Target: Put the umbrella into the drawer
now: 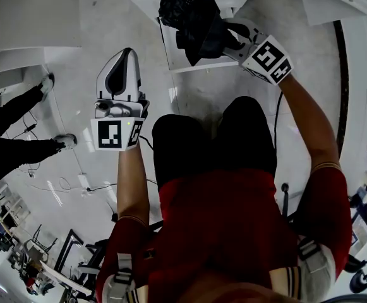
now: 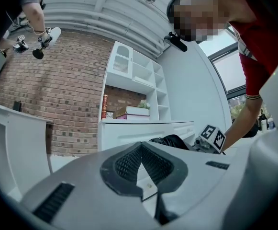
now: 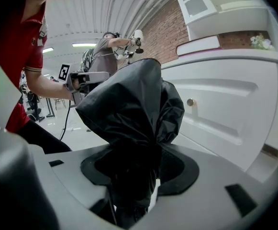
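Observation:
A folded black umbrella [image 1: 186,14] hangs bunched over the open white drawer [image 1: 170,63] at the top of the head view. My right gripper [image 1: 224,35] is shut on its lower part; in the right gripper view the black fabric [image 3: 129,104] fills the space between the pads and rises in front of the cabinet. My left gripper [image 1: 125,54] is to the left of the drawer and lower in the head view, over the floor. Its jaws are together with nothing in them [image 2: 141,145]. Its view shows the umbrella [image 2: 170,140] by the cabinet.
The white cabinet front with a round knob [image 3: 191,102] is close on the right. Above it are a shelf unit with books [image 2: 136,110] and a brick wall. Another person's legs [image 1: 19,128] stand at the left, with cables [image 1: 63,185] on the floor.

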`<state>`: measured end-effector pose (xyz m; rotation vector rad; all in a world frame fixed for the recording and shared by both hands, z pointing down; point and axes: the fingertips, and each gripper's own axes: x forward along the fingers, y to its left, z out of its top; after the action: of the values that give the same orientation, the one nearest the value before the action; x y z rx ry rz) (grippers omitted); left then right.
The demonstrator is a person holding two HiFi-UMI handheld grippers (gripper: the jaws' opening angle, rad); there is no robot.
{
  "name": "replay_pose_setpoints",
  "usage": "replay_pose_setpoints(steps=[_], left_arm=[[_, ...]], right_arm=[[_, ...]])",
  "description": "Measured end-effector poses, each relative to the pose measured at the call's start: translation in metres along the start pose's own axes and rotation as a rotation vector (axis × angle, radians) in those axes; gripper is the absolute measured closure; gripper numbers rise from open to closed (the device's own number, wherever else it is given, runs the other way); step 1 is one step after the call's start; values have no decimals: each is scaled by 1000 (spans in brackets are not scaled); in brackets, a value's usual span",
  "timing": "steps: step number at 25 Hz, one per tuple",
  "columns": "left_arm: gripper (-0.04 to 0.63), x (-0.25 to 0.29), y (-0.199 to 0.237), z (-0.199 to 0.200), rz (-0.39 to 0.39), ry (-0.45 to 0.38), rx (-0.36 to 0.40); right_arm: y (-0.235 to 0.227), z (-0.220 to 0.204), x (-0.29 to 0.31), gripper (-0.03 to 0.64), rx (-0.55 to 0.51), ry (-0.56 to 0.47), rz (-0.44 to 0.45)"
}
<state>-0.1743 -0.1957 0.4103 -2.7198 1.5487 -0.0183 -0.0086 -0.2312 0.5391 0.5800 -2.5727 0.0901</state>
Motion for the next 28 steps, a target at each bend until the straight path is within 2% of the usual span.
replay_pose_setpoints(steps=[14,28], left_arm=[[589,12,5,-100,5,-50,28],[589,16,14,-175,27,-68,48]], right_arm=[[-6,-93,57,397,-122,58,63],[-22,-174,107,399,-253,173,120]])
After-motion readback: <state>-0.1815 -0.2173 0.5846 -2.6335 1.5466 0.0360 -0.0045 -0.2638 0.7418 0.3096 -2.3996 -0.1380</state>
